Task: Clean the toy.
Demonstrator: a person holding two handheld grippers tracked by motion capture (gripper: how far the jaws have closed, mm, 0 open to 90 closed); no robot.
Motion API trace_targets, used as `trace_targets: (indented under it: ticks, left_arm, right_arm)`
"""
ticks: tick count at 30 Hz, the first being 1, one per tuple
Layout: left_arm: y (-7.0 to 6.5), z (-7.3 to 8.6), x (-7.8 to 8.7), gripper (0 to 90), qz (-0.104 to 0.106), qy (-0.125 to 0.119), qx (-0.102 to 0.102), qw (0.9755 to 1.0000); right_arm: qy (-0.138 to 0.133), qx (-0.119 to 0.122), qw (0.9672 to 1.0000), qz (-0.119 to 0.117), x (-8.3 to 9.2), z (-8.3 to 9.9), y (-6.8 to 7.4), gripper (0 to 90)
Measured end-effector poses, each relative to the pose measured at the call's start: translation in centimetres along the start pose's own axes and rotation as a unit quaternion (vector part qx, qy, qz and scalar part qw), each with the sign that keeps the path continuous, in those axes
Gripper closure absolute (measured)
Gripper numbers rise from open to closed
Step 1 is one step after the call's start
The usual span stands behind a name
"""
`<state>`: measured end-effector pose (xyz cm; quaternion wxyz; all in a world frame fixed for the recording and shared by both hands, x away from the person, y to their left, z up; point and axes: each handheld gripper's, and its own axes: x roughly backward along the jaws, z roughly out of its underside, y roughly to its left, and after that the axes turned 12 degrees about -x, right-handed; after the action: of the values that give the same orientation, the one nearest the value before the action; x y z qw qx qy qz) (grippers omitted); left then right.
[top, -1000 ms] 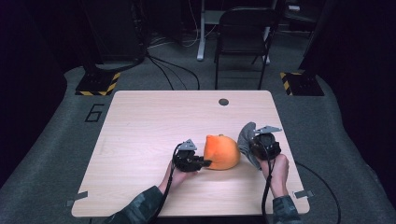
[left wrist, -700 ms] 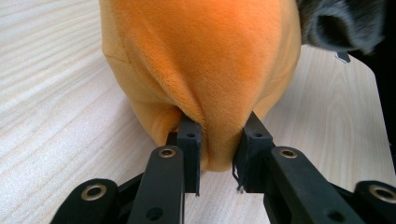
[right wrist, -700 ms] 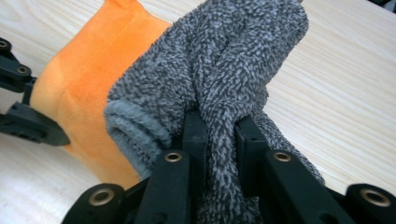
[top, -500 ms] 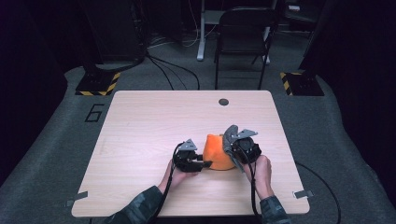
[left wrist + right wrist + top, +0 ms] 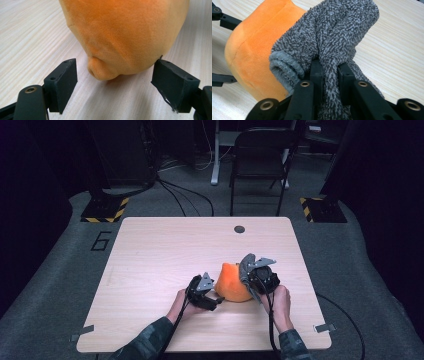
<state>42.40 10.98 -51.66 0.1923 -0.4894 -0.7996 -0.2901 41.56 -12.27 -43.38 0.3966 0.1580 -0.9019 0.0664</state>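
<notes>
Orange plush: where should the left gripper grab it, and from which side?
Probably the small nub at the low end of the orange plush, facing the left gripper. Its jaws have just been opening and stand either side of the nub without pressing it. Come in level along the table: the body looks too broad and rounded to pinch.

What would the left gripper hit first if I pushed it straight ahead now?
The soft orange plush ball: its small nub lies between the open jaws of the left gripper, which have just been opening. Depth is hard to judge.
</notes>
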Motion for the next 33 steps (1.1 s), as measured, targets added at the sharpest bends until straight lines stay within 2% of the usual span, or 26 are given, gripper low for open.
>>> trace_targets:
  ticks: [2, 4, 7, 10, 13, 16, 18, 19, 21, 22, 23, 24, 27, 28, 30, 31, 33]
  left_arm:
    - [-0.1, -0.1, -0.2, 18.8, -0.005, 0.0, -0.011, 0.9999]
    - [-0.4, -0.1, -0.4, 18.2, -0.01, 0.005, -0.034, 0.9994]
    - [-0.7, -0.1, -0.6, 19.9, -0.016, 0.01, -0.054, 0.9984]
    - [-1.1, -0.1, -0.7, 30.2, -0.02, 0.002, -0.078, 0.9967]
    - [-1.3, -0.2, -0.8, 35.7, -0.027, -0.004, -0.089, 0.9956]
    - [-1.4, -0.1, -0.8, 43.7, -0.031, -0.009, -0.093, 0.9952]
    - [-1.5, -0.1, -0.8, 53.5, -0.031, -0.016, -0.097, 0.9947]
    - [-1.5, 0.0, -0.8, 57.9, -0.039, -0.015, -0.101, 0.994]
    - [-1.6, 0.0, -0.9, 66.6, -0.037, -0.02, -0.095, 0.9945]
    - [-1.6, -0.1, -0.9, 69.0, -0.04, -0.021, -0.094, 0.9946]
    - [-1.6, -0.1, -0.8, 70.6, -0.039, -0.02, -0.095, 0.9945]
    - [-1.6, -0.1, -0.8, 71.3, -0.04, -0.021, -0.096, 0.9943]
    - [-1.6, 0.0, -0.9, 73.3, -0.039, -0.023, -0.098, 0.9942]
    - [-1.6, 0.0, -0.9, 73.7, -0.04, -0.02, -0.097, 0.9943]
    - [-1.6, 0.1, -0.9, 74.2, -0.041, -0.021, -0.099, 0.994]
    - [-1.6, 0.1, -0.9, 74.3, -0.041, -0.02, -0.101, 0.9938]
    - [-1.6, 0.1, -0.9, 74.3, -0.041, -0.02, -0.102, 0.9937]
  right_arm:
    - [-0.001, 0.0, 1.0, 0.001, 0.0, 0.0, 0.0, 78.1]
    - [-0.003, -0.002, 1.0, 0.002, -0.1, 0.0, 0.0, 78.2]
    - [0.0, -0.002, 1.0, 0.0, -0.1, -0.1, 0.0, 78.1]
    - [-0.005, 0.0, 1.0, 0.001, -0.2, -0.1, 0.0, 78.1]
    - [-0.008, -0.001, 1.0, 0.0, -0.3, -0.1, 0.0, 78.1]
    - [-0.008, -0.001, 1.0, 0.001, -0.3, 0.0, 0.0, 78.2]
    - [-0.005, -0.001, 1.0, 0.002, -0.3, -0.1, 0.0, 78.1]
    - [-0.004, -0.004, 1.0, 0.001, -0.3, 0.0, 0.1, 78.1]
    - [-0.009, -0.008, 0.9999, -0.004, -0.1, 0.0, 0.0, 77.9]
    - [-0.015, -0.011, 0.9998, -0.01, 0.2, -0.1, -0.3, 77.6]
    - [-0.025, -0.026, 0.9991, -0.022, 0.8, -0.3, -0.9, 77.5]
    - [-0.029, -0.028, 0.9988, -0.026, 1.2, -0.3, -1.4, 77.3]
    - [-0.044, -0.048, 0.9979, 0.003, 2.6, -0.1, -3.3, 77.2]
    - [-0.047, -0.057, 0.9972, 0.01, 2.9, 0.3, -4.5, 77.2]
    - [-0.039, -0.082, 0.9953, 0.033, 2.7, 1.0, -6.3, 77.2]
    - [-0.032, -0.089, 0.9948, 0.038, 2.4, 1.3, -6.8, 77.2]
    - [-0.004, -0.096, 0.9942, 0.047, 1.3, 2.2, -7.7, 77.2]
